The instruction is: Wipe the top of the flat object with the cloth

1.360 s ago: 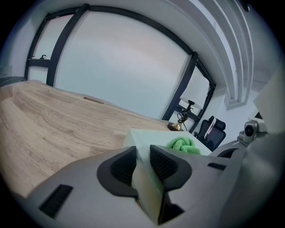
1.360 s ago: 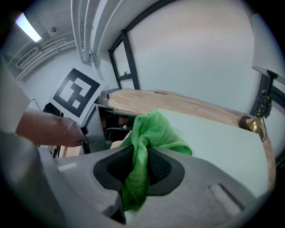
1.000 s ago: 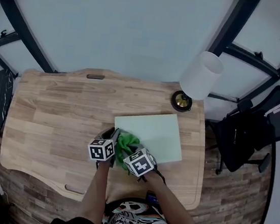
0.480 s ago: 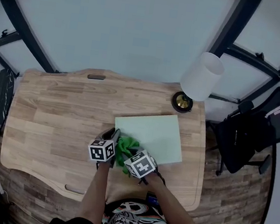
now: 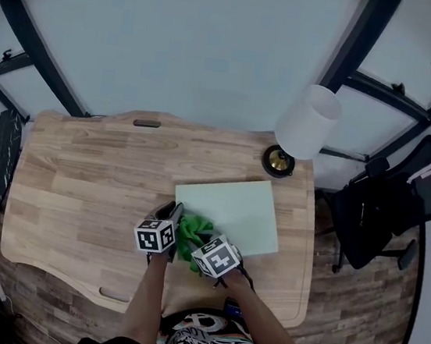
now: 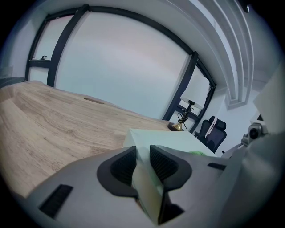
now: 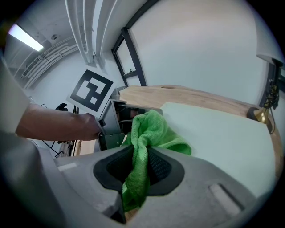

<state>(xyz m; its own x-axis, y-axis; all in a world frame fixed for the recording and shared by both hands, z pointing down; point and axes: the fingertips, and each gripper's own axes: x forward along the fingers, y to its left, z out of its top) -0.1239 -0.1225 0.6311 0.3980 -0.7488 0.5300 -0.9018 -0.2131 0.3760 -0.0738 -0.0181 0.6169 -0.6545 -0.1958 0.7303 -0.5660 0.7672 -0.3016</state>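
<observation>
Cloth (image 7: pixel 153 131), green, bunched, pinched in right gripper (image 7: pixel 141 165); pale green flat board (image 5: pixel 236 208), edge clamped by left gripper (image 6: pixel 142 161)

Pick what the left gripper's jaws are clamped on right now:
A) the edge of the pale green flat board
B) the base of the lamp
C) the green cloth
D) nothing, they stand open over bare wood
A: the left gripper view shows the left gripper with its jaws pressed on the near edge of the pale green board, while the green cloth is pinched in the right gripper.
</observation>
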